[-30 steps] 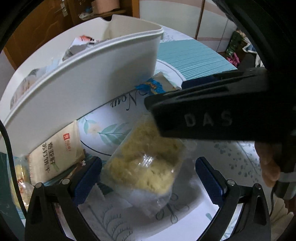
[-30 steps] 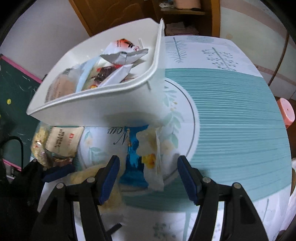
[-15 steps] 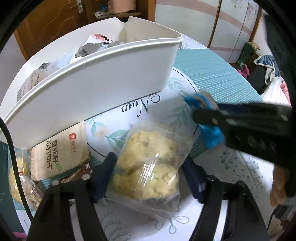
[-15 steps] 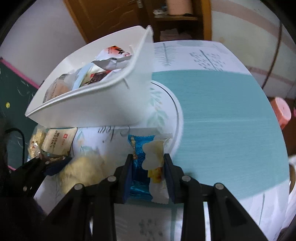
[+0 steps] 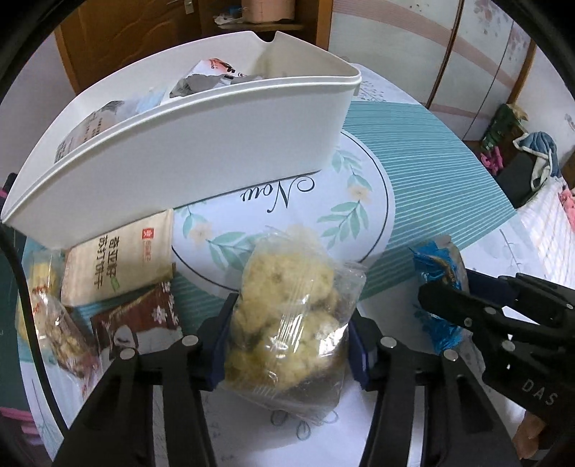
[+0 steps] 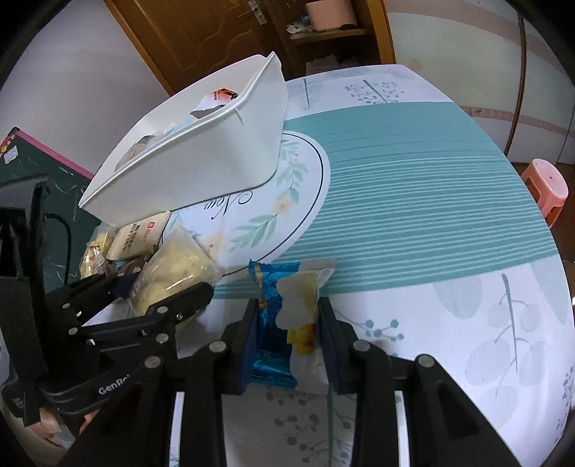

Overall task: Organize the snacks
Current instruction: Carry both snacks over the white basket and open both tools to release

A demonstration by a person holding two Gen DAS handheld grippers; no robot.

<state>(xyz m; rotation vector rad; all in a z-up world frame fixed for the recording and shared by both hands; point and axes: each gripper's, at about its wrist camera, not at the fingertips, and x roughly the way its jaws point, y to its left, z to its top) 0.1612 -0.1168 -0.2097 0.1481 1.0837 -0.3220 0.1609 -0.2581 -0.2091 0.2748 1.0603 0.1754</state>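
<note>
The left gripper [image 5: 291, 337] was closing its jaws on a clear bag [image 5: 287, 316] of yellow crumbly snack, the blue pads already pressing into both sides of the film. The right gripper [image 6: 287, 334] was clamped narrow on a blue packet [image 6: 273, 323] with a white and yellow picture on its front; in the left wrist view that packet [image 5: 436, 287] stood just right of the clear bag, pinched by the black fingers.

Both packs sat low over the tablecloth [image 6: 413, 201], white with leaf prints near the grippers and teal striped further out.

Just left of the left gripper lay a brown packet [image 5: 143, 316] with white snowflakes, and beside it a clear pack [image 5: 61, 323] of small wrapped sweets. Behind these a beige packet [image 5: 118, 262] with printed characters lay flat, its far edge tucked under the bin.

Beyond that stood the white bin [image 5: 201, 158], on the round leaf-ringed print of the cloth. Several snack packs [image 5: 212, 72] already lay inside it, one with a red and white wrapper, the rest too jumbled to tell apart.

Further off, past the table edge, were a wooden door [image 6: 201, 32] and a pink stool [image 6: 546, 186].
</note>
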